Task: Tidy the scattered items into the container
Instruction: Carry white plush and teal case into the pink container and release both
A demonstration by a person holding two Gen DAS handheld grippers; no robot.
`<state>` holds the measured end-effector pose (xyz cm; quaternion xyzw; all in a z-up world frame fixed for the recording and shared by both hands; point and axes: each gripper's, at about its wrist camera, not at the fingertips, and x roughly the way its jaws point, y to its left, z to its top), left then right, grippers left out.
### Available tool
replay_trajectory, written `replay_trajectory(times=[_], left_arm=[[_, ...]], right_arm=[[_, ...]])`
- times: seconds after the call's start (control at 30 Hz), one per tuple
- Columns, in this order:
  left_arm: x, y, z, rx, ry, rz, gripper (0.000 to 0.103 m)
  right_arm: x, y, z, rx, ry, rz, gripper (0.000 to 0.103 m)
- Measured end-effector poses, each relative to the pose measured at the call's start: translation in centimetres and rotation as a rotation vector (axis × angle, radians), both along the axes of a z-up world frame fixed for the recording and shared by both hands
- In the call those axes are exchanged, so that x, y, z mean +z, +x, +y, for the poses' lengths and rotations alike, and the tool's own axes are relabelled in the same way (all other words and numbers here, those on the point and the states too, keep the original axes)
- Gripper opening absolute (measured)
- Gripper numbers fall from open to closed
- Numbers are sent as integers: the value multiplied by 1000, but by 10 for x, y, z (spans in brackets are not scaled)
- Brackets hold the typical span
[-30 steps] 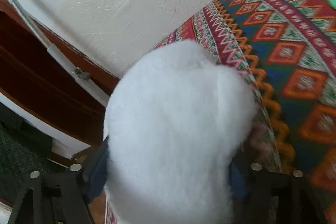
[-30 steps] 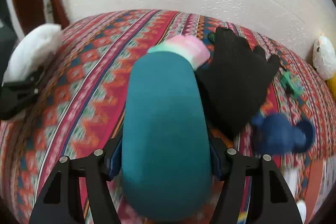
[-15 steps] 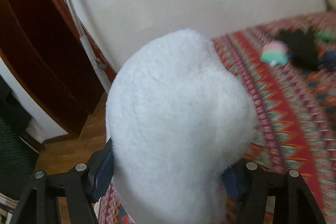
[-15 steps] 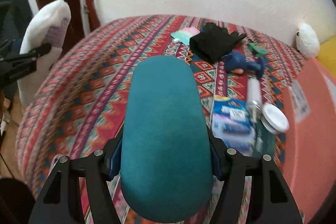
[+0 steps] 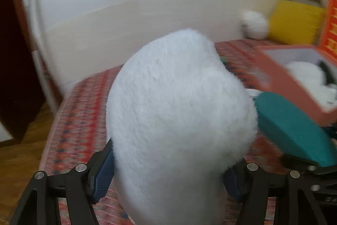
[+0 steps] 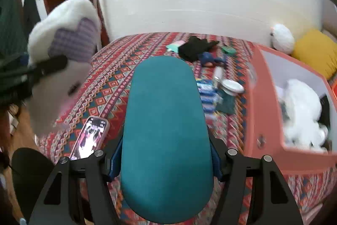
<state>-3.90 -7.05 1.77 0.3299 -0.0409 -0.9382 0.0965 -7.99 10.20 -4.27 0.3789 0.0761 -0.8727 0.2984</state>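
White fluff is filling the space between the left gripper's (image 5: 168,178) fingers (image 5: 103,174), which are clamping a plush toy (image 5: 181,111) from both sides and holding it above the bed (image 5: 84,119). The right gripper's (image 6: 166,159) fingers (image 6: 114,163) are pinching a teal oval case (image 6: 166,136), which is sticking out far beyond their tips. Ahead of those tips and to the right, the orange box (image 6: 263,111) is sitting open on the patterned bedspread with something white and fluffy (image 6: 301,107) inside. Straight ahead, past the case, a blue packet (image 6: 207,92), a white-lidded jar (image 6: 230,88), a blue toy (image 6: 209,57) and a black glove (image 6: 195,47) are lying scattered. Just left of the right fingers, a phone (image 6: 90,136) is lying screen-up. In the left wrist view the teal case is showing to the right of the plush toy, in front of the box.
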Motion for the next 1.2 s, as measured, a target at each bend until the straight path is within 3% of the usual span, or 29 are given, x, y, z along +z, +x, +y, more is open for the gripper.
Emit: replay_trajectory(times=[0.23, 0.43, 0.7, 1.2], left_arm=[[-17, 18, 98, -180, 88, -41, 72], [-34, 25, 165, -309, 80, -96, 72], [-29, 26, 233, -450, 79, -103, 72], [13, -28, 283, -549, 49, -31, 72]], right_arm=[[4, 42, 86, -97, -3, 7, 69], [-2, 68, 154, -204, 1, -16, 69], [2, 73, 226, -349, -20, -25, 69], [49, 30, 297, -505, -69, 73, 69]])
